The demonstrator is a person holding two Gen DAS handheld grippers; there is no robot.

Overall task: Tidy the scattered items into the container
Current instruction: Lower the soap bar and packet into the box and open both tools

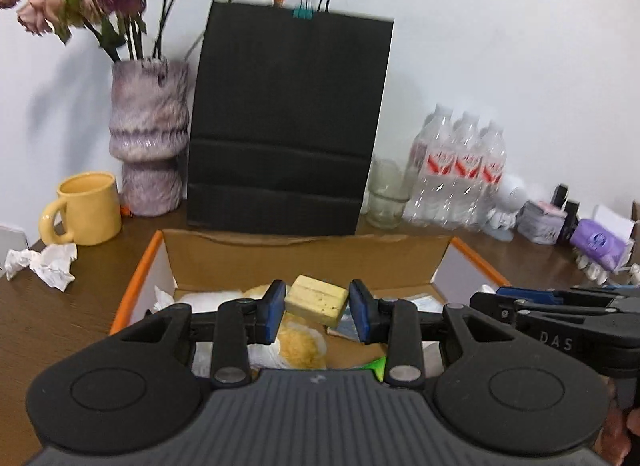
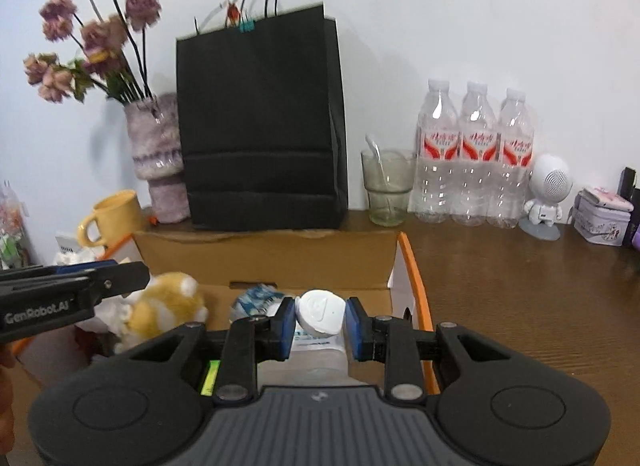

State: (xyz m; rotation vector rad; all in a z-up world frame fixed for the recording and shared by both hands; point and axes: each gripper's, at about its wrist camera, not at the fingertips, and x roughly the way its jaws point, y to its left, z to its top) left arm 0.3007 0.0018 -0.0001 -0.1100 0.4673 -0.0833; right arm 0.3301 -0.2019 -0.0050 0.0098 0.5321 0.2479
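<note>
Left wrist view: my left gripper (image 1: 317, 310) clamps yellow sponge (image 1: 318, 301) above box (image 1: 136, 278); right gripper (image 2: 320, 324) clamps white bottle (image 2: 322, 316) above box too. Release both low inside box.

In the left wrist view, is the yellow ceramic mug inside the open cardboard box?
No, the yellow ceramic mug stands on the wooden table left of the open cardboard box, beside crumpled white paper.

The left gripper (image 1: 317, 310) and right gripper (image 2: 320, 324) look alike: matte black linkage arms with silver pivot screws, blue pads on the fingers (image 1: 276, 306), round black side housings and a ribbed grey base. White "GenRobot.AI" lettering marks one side.
</note>
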